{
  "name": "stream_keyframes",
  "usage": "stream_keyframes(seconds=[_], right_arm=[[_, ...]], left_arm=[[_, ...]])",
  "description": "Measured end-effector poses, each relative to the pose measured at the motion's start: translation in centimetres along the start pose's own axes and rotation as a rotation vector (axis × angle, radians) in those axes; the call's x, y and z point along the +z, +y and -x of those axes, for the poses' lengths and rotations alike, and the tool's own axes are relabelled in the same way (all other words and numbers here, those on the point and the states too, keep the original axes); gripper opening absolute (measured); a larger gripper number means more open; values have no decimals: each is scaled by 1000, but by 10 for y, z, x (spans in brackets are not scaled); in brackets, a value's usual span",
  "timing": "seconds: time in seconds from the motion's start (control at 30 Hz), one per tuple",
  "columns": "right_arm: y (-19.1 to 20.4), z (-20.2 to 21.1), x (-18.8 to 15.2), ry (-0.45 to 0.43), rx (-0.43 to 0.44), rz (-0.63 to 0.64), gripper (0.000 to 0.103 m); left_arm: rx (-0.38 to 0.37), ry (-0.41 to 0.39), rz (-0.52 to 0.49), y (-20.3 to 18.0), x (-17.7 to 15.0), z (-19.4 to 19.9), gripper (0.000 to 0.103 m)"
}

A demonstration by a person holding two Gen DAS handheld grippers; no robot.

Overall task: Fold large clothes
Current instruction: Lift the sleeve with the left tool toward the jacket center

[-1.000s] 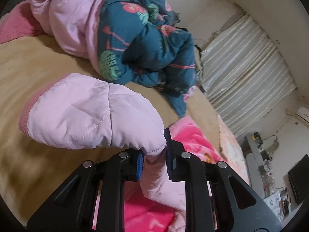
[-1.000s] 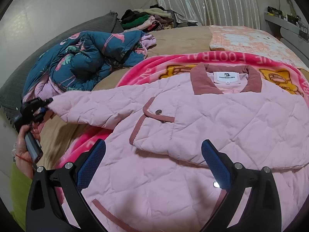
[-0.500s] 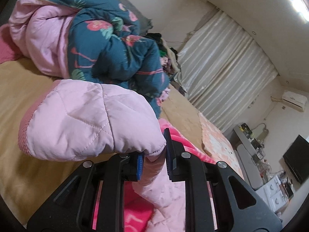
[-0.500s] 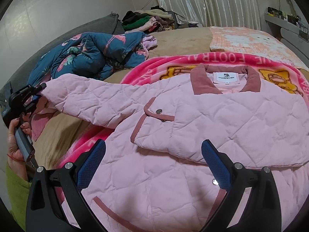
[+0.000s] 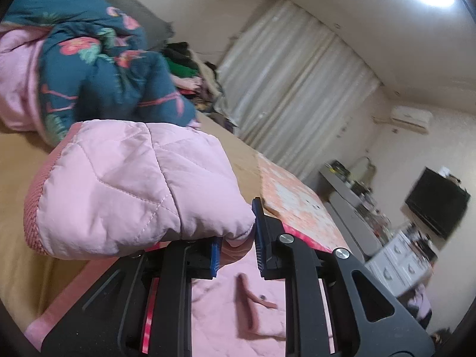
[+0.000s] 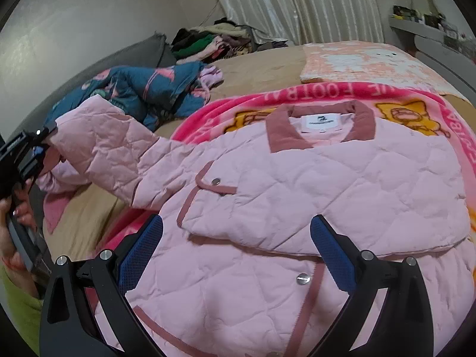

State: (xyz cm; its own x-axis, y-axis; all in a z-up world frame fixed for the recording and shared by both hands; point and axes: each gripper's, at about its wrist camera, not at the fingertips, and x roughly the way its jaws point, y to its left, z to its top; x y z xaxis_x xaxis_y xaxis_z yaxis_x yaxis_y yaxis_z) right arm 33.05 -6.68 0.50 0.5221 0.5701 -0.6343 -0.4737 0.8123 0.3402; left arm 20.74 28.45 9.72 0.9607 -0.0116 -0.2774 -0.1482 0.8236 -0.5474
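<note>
A pink quilted jacket (image 6: 312,184) with a dusty-rose collar lies face up on the bright pink blanket (image 6: 253,104) on the bed. Its sleeve (image 6: 113,148) is lifted off the bed toward the left. My left gripper (image 5: 238,235) is shut on the sleeve fabric near the cuff (image 5: 119,190), which folds over in front of the camera. The same gripper (image 6: 32,148) shows at the left edge of the right wrist view, held by a hand (image 6: 12,217). My right gripper (image 6: 236,250) hovers open over the jacket's front, nothing between its blue pads.
A crumpled teal floral quilt (image 6: 148,92) with pink lining lies at the left back of the tan bed (image 6: 258,65). A pile of clothes (image 6: 208,41) sits by the curtain (image 6: 297,3). A peach patterned cover (image 6: 366,62) lies at the back right. Shelves and a TV (image 5: 437,202) stand beyond.
My left gripper has risen and swung toward the jacket's body, carrying the sleeve up off the bed. The right gripper has crept slightly forward, still open.
</note>
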Motion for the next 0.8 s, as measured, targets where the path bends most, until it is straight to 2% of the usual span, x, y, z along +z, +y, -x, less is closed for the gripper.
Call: stream_keyframes(seconds=[0.4, 0.67, 0.8], right_arm=[[-44, 23, -3, -50, -68, -71, 99], [-72, 39, -9, -76, -104, -103, 99], [-88, 45, -14, -79, -124, -124, 99]], left_arm=[[-99, 62, -107, -47, -27, -18, 11], [-167, 131, -214, -90, -63, -32, 11], [-177, 167, -259, -110, -81, -40, 11]])
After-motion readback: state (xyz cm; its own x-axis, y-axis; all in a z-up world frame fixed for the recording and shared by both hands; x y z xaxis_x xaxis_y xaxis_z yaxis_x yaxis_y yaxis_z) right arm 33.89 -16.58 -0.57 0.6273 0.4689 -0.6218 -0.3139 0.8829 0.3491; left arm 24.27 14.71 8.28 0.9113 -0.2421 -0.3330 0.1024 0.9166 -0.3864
